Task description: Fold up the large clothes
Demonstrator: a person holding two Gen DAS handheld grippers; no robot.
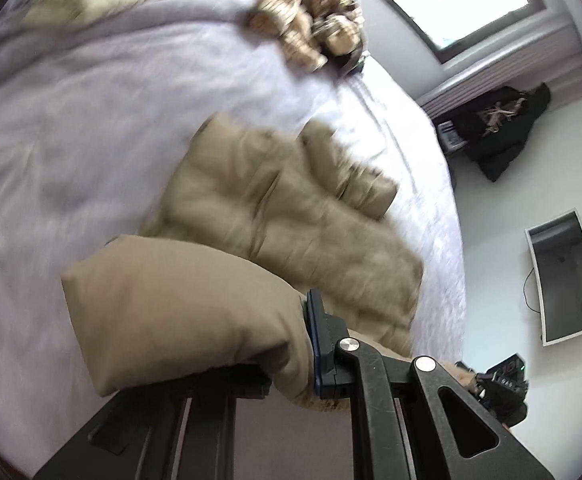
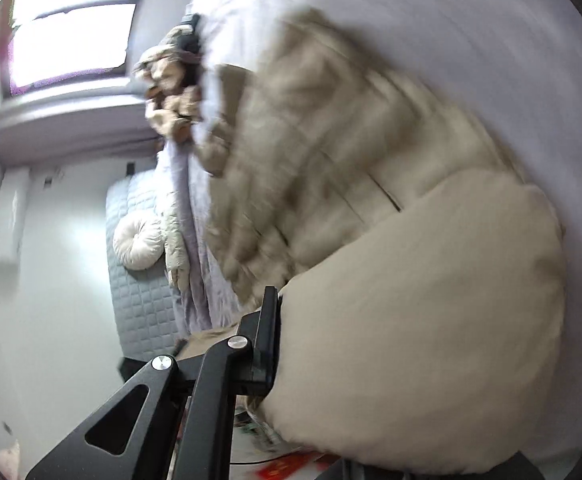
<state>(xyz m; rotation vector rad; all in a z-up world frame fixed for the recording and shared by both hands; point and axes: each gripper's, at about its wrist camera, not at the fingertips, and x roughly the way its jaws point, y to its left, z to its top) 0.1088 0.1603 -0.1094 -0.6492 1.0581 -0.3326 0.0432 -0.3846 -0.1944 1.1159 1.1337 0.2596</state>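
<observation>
A tan padded jacket [image 1: 283, 208] lies spread on a bed with a pale lilac sheet [image 1: 71, 140]. In the left wrist view my left gripper [image 1: 291, 344] is shut on a puffy fold of the jacket [image 1: 179, 304], lifted off the sheet; fabric hides its left finger. In the right wrist view my right gripper [image 2: 291, 360] is shut on another puffy part of the jacket [image 2: 431, 320], which covers its right finger. The rest of the jacket [image 2: 331, 160] trails blurred across the bed behind it.
A bundled patterned garment [image 1: 311, 20] sits at the bed's far edge by a window [image 1: 459, 0]. Dark clothes [image 1: 499, 128] and a flat screen [image 1: 567, 276] lie beyond the bed. A quilted grey mat with a round white cushion [image 2: 139, 244] lies on the floor.
</observation>
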